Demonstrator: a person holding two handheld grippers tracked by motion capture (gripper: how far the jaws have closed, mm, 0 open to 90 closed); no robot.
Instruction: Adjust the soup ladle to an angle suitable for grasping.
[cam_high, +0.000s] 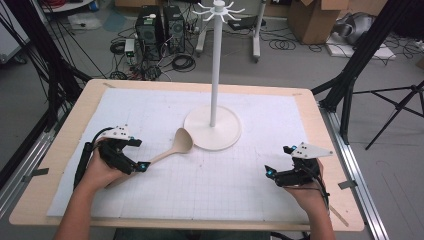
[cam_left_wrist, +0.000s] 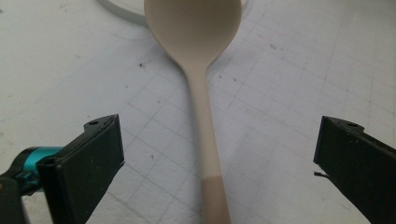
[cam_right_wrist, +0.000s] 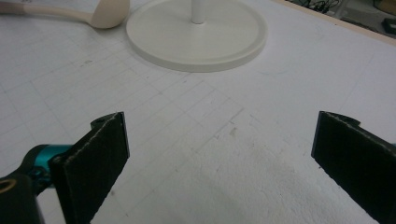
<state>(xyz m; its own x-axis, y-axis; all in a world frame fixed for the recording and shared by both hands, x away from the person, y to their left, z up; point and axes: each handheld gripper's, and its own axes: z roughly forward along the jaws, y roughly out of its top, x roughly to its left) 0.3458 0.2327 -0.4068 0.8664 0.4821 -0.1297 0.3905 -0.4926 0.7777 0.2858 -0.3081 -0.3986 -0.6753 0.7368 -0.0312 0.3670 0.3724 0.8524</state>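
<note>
The long beige wooden spoon (cam_left_wrist: 201, 93) lies at centre frame on the white gridded table (cam_left_wrist: 303, 84), between the left gripper (cam_left_wrist: 217, 154)'s wide-open, empty fingers (cam_left_wrist: 88, 158). Best to lower squarely and close on the handle's middle. The right gripper (cam_right_wrist: 219, 154) at lower right also gapes empty.

Left gripper (cam_high: 142, 154) sits low at the left, jaws spread wide; right gripper (cam_high: 277, 161) rests low at the right, jaws wide apart, both forearms reaching forward.

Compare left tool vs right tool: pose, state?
The left tool straddles the beige spoon's handle, jaws open on either side; the right tool is open over bare white mat, nothing between its jaws. Left sits by the spoon, right sits apart from the rack base. Both are open, gripping nothing.
</note>
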